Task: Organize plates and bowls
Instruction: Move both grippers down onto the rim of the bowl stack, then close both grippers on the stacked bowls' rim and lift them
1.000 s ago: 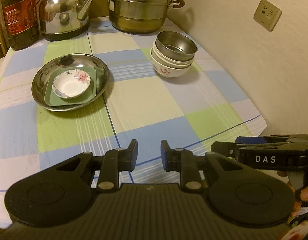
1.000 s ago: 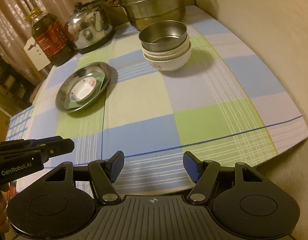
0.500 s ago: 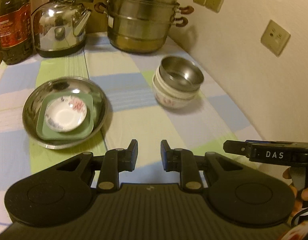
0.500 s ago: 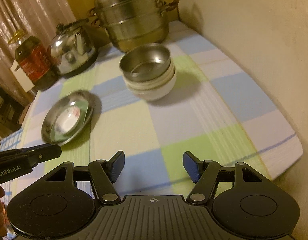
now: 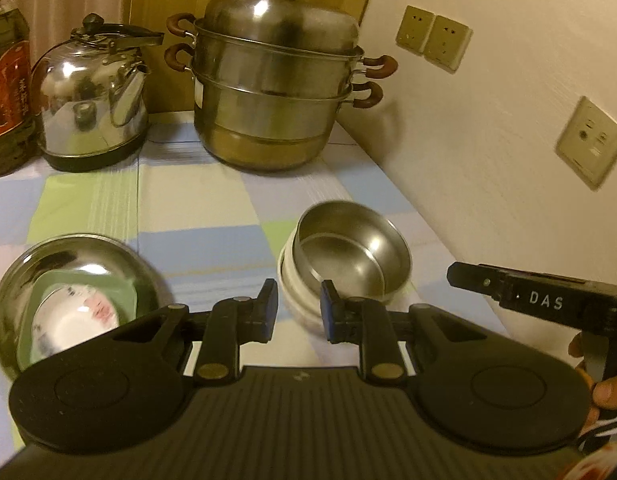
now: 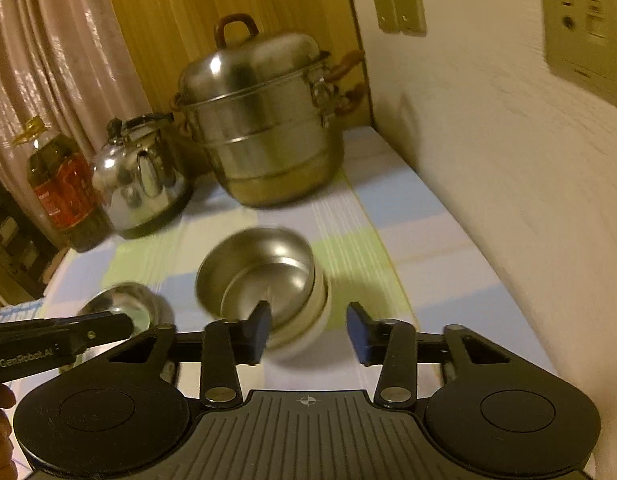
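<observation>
A steel bowl [image 5: 354, 248] sits nested on top of white bowls [image 5: 294, 300] on the checked cloth; the stack also shows in the right wrist view [image 6: 260, 276]. At the left a steel plate [image 5: 68, 252] holds a green square dish [image 5: 120, 296] with a small white flowered dish [image 5: 74, 320] in it. My left gripper [image 5: 298, 316] is open and empty, just short of the bowl stack. My right gripper [image 6: 308, 330] is open and empty, its fingers either side of the near rim of the stack, without touching.
A tall steel steamer pot [image 5: 276, 92], a kettle [image 5: 90, 100] and an oil bottle [image 5: 4, 92] stand at the back. A wall [image 5: 488, 140] with sockets runs along the right side of the table. The steel plate shows at lower left in the right wrist view [image 6: 124, 304].
Both grippers have moved forward across the table toward the bowl stack, which now lies right in front of the fingers. Both stay open. Nothing on the table has moved.
</observation>
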Demonstrator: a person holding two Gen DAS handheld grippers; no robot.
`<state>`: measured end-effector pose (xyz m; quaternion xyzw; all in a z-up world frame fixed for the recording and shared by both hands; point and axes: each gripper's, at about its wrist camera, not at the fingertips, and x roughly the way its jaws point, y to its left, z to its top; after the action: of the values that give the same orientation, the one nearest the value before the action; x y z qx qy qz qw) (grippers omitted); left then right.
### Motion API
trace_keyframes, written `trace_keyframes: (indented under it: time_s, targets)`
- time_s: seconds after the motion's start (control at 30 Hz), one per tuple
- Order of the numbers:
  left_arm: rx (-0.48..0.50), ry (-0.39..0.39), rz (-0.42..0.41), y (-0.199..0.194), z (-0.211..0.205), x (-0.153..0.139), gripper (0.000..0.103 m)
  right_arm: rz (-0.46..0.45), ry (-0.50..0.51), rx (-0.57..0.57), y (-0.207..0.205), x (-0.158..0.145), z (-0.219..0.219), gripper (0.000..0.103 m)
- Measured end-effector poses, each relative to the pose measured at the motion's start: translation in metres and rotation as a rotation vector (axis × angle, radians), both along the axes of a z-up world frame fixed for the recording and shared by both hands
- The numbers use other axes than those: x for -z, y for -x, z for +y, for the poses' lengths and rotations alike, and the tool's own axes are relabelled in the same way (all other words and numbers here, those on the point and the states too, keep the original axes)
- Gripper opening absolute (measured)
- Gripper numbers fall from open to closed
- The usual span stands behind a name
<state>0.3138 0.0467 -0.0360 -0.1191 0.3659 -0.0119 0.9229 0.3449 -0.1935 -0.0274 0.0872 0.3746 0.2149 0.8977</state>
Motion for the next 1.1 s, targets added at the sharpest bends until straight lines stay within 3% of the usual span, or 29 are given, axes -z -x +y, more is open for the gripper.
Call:
trace_keyframes:
  time_s: [0.1, 0.37, 0.7, 1.1]
  targets:
    - [-0.014, -0.011, 0.004, -0.018, -0.004, 0.005, 0.019, 0.000, -0.012, -0.037, -0.022, 0.010, 0.001, 0.021]
    - [-0.042, -0.022, 0.021, -0.053, -0.008, 0.018, 0.006, -0.010, -0.037, -0.110, -0.061, 0.026, 0.008, 0.009]
    - [-0.051, -0.016, 0.051, -0.069, -0.010, 0.032, 0.004, 0.023, -0.048, -0.157, -0.090, 0.042, 0.014, 0.004]
    - [-0.061, -0.020, 0.067, -0.073, -0.011, 0.038, 0.003, 0.020, -0.045, -0.197, -0.094, 0.046, 0.016, 0.003]
